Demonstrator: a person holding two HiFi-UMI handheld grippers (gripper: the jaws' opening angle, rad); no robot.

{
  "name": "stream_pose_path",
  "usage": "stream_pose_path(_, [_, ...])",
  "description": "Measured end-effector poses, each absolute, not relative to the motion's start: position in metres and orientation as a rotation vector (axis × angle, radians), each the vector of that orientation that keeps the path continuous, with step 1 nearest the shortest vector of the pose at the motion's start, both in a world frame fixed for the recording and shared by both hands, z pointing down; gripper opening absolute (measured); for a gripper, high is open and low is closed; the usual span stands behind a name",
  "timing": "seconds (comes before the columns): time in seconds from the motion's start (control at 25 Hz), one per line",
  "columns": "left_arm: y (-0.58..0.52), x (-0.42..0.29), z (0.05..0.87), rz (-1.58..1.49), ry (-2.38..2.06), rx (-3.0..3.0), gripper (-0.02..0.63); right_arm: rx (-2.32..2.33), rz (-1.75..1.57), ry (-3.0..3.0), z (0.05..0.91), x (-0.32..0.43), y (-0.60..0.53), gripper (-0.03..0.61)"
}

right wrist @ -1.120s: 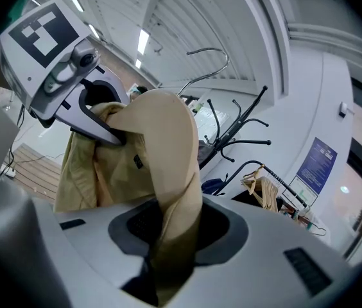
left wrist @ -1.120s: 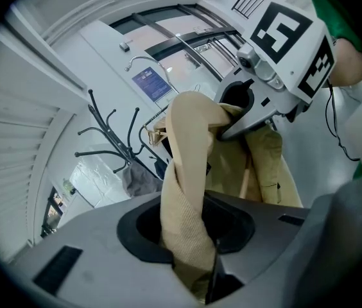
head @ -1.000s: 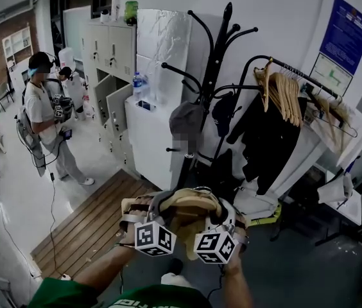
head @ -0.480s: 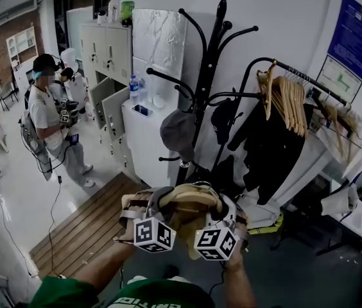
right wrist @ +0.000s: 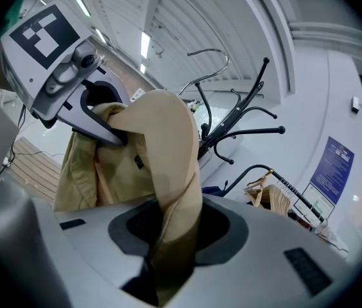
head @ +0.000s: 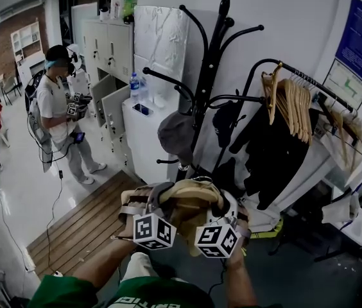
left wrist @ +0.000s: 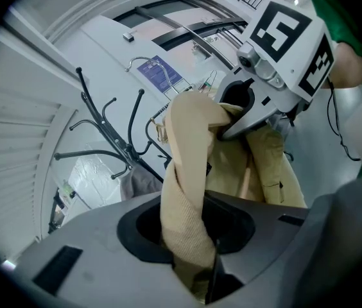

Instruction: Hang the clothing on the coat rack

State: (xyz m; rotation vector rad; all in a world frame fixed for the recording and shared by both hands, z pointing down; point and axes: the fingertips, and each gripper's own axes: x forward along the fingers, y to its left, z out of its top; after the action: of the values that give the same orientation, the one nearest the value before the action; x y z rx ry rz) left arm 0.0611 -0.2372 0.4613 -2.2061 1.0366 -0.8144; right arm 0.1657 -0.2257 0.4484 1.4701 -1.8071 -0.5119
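Currently, clothing [head: 190,204] is being clamped by the left hand-held gripper [head: 147,204]. It is being clamped by the right hand-held gripper [head: 227,207] too.

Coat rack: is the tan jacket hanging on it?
No, the tan jacket is gripped by the left gripper and right gripper, clear of the coat rack.
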Motion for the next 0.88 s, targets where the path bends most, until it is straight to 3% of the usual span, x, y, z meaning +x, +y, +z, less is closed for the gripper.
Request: stream_pose_path(0.88, [-0.3,0.064,0.449,-0.805,1.003,-2.234,0.104,1.479,-0.49,-1.787,0.435,0.169,-0.286,0.118])
